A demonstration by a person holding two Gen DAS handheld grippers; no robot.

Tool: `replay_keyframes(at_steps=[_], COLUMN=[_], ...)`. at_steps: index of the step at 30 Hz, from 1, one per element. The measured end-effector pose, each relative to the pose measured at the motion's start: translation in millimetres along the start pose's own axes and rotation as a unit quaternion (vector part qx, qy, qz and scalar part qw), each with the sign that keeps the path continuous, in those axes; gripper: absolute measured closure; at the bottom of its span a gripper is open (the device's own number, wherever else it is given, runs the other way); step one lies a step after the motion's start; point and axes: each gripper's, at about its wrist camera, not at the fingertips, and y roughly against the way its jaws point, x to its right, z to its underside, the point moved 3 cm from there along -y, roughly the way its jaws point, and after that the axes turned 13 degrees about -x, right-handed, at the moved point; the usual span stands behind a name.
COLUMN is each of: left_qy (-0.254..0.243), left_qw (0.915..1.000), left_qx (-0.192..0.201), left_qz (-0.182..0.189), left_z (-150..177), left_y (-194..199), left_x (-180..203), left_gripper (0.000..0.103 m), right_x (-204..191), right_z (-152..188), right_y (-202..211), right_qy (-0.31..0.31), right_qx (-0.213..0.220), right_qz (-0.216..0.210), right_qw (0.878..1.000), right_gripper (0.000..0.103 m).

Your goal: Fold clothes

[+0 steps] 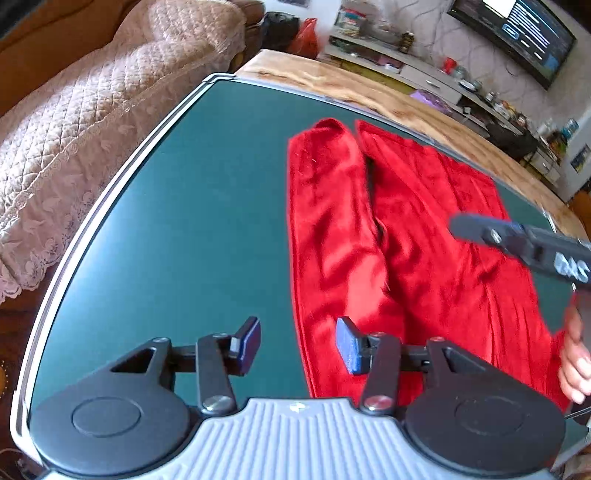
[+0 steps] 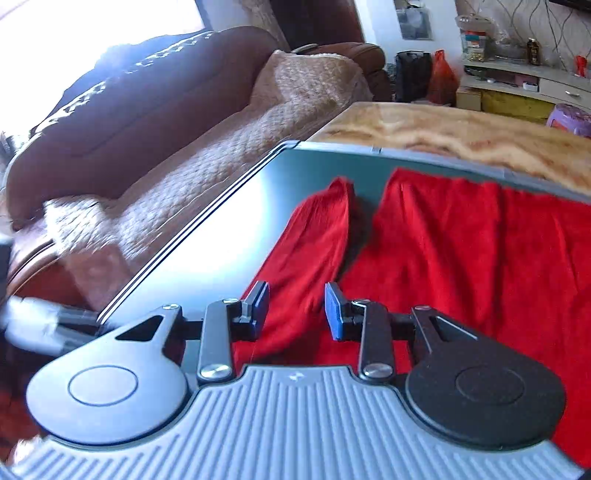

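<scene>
A red garment [image 1: 413, 236] lies spread on the dark green table top [image 1: 184, 221], its two long parts running away from me with a dark gap between them. My left gripper [image 1: 299, 345] is open and empty, just above the garment's near left edge. My right gripper [image 2: 296, 312] is open and empty above the garment's left part [image 2: 306, 243]. In the left wrist view the right gripper's body [image 1: 524, 243] and a hand [image 1: 576, 354] show at the right edge, over the garment.
The green top has a silver rim [image 1: 110, 177] and rests on a wooden table [image 1: 369, 92]. A sofa with a quilted pink cover [image 1: 85, 122] stands to the left. A TV [image 1: 517, 33] and a cluttered shelf unit [image 1: 424, 70] are behind.
</scene>
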Motion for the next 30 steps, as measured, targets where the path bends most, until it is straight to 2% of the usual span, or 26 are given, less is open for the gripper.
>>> replay_keyframes(at_steps=[2,7,11,15,16,17,18,22,24,26,28,30], left_qy=[0.007,0.022,0.025,0.03,0.032,0.035,0.039,0.053,0.052,0.051,0.05,0.049], left_qw=[1.0,0.9996,0.9997,0.9995,0.9995,0.9993,0.9992,0.9986,0.9985,0.9984,0.9982,0.998], left_qx=[0.003,0.008,0.002,-0.003,-0.004,-0.003,-0.003,0.006,0.013,0.02,0.028,0.035], left_qz=[0.003,0.013,0.002,-0.006,-0.007,-0.008,-0.008,0.0,-0.006,-0.011,-0.016,-0.021], left_z=[-16,-31,-37,-41,-42,-43,-44,-42,-38,-34,-30,-26], left_y=[-6,-23,-33,-42,-43,-44,-45,-41,-35,-29,-23,-17], left_x=[-4,-17,-31,-44,-47,-50,-53,-64,-66,-68,-70,-72], left_gripper=[0.052,0.05,0.049,0.048,0.047,0.047,0.047,0.047,0.046,0.045,0.043,0.042], right_x=[9,25,12,2,1,0,-1,-15,-29,-45,-60,-65], right_z=[-33,-102,-123,-132,-134,-135,-136,-139,-141,-147,-151,-153], right_y=[-21,-94,-143,-168,-172,-173,-174,-159,-138,-113,-88,-73], right_qy=[-0.015,-0.002,0.048,0.08,0.087,0.091,0.096,0.104,0.104,0.106,0.118,0.124], right_qx=[0.003,-0.035,-0.055,-0.058,-0.057,-0.056,-0.059,-0.038,-0.012,0.022,0.057,0.074], right_qz=[0.014,0.065,0.127,0.16,0.165,0.158,0.148,0.101,0.034,-0.064,-0.152,-0.227], right_qw=[1.0,0.997,0.989,0.982,0.981,0.982,0.983,0.989,0.994,0.992,0.98,0.963], right_gripper=[0.064,0.064,0.064,0.064,0.068,0.091,0.097,0.097,0.097,0.097,0.097,0.097])
